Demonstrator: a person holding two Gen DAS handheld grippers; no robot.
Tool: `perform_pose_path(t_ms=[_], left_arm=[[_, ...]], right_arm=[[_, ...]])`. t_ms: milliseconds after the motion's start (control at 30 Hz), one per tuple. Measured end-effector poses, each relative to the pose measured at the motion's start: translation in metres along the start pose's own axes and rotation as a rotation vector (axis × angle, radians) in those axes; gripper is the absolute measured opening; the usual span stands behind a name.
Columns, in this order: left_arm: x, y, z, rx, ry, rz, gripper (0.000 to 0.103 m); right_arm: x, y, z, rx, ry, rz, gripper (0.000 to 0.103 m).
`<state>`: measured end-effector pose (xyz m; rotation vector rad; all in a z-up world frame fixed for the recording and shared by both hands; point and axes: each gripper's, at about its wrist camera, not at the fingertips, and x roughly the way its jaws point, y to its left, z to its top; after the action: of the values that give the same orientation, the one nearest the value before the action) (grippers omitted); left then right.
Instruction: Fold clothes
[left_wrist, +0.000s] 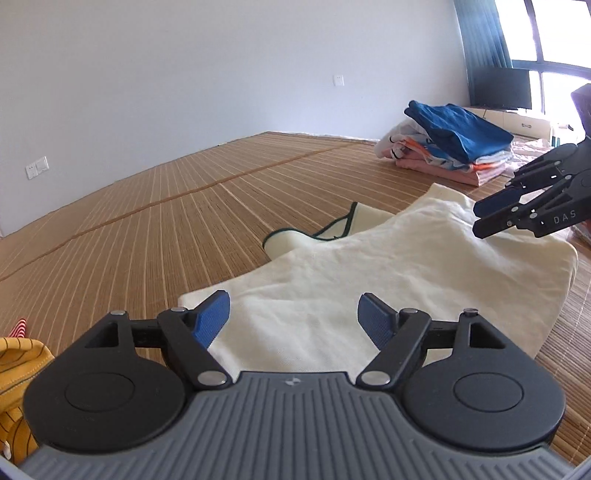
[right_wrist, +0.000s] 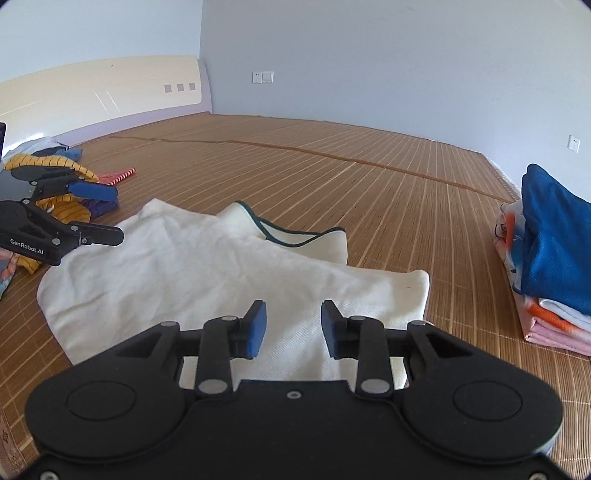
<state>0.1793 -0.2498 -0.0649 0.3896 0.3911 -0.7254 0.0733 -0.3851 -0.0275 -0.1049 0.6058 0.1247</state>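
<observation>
**One cream shirt, half folded, between your two empty claws**

One cream garment (right_wrist: 207, 273) lay on the bamboo mat (right_wrist: 369, 177) in front of you, partly folded over itself. Its long axis ran across your view, from your left gripper's side to your right gripper's side. The dark-trimmed neckline (right_wrist: 291, 236) pointed away from you, toward the far wall, and peeked out from under the upper folded layer. A folded edge ended in a rounded corner on your right side.

Your left gripper (left_wrist: 293, 319) hovered over the near edge of the cloth with its blue pads (left_wrist: 212, 319) spread wide and nothing between them. Your right gripper (right_wrist: 293, 328) hung over the opposite end of the shirt, its jaws parted to a moderate gap and also empty. In the left wrist view its fingers looked only narrowly apart.

Off to your right, well apart from the shirt, sat a stack of folded clothes (right_wrist: 554, 266) with a blue piece on top. On your left lay a loose heap with a yellow striped garment (right_wrist: 55, 166) in it. A pale headboard (right_wrist: 99, 92) stood behind that heap.
</observation>
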Motion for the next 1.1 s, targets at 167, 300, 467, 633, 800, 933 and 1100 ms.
perform_pose_path(t_ms=[167,300,467,633,800,933,1100], left_arm=[[0.006,0.001,-0.033,0.115,0.112,0.146,0.081],[-0.009,0.036,-0.039,-0.041,0.117,0.161,0.082],[-0.042,0.04,-0.034,-0.088,0.068,0.158,0.081],[-0.043,0.005,-0.032,-0.043,0.063,0.069,0.081],[-0.026,-0.006,-0.045,0.054,0.157,0.14,0.081],[-0.027,0.011,-0.046,0.035,0.165,0.159,0.085],[-0.038,0.023,-0.034,0.008,0.117,0.17,0.085]], right_arm=[[-0.006,-0.019,-0.019,0.017,0.06,-0.066,0.034],[-0.023,-0.029,-0.03,-0.017,0.074,-0.188,0.036],[-0.052,-0.002,-0.028,-0.016,-0.006,-0.146,0.036],[-0.038,0.026,-0.038,0.025,0.034,-0.018,0.036],[-0.037,0.017,-0.053,0.04,0.076,-0.022,0.036],[-0.047,0.007,-0.052,0.057,0.092,0.001,0.036],[-0.058,0.008,-0.039,0.033,0.042,-0.06,0.044]])
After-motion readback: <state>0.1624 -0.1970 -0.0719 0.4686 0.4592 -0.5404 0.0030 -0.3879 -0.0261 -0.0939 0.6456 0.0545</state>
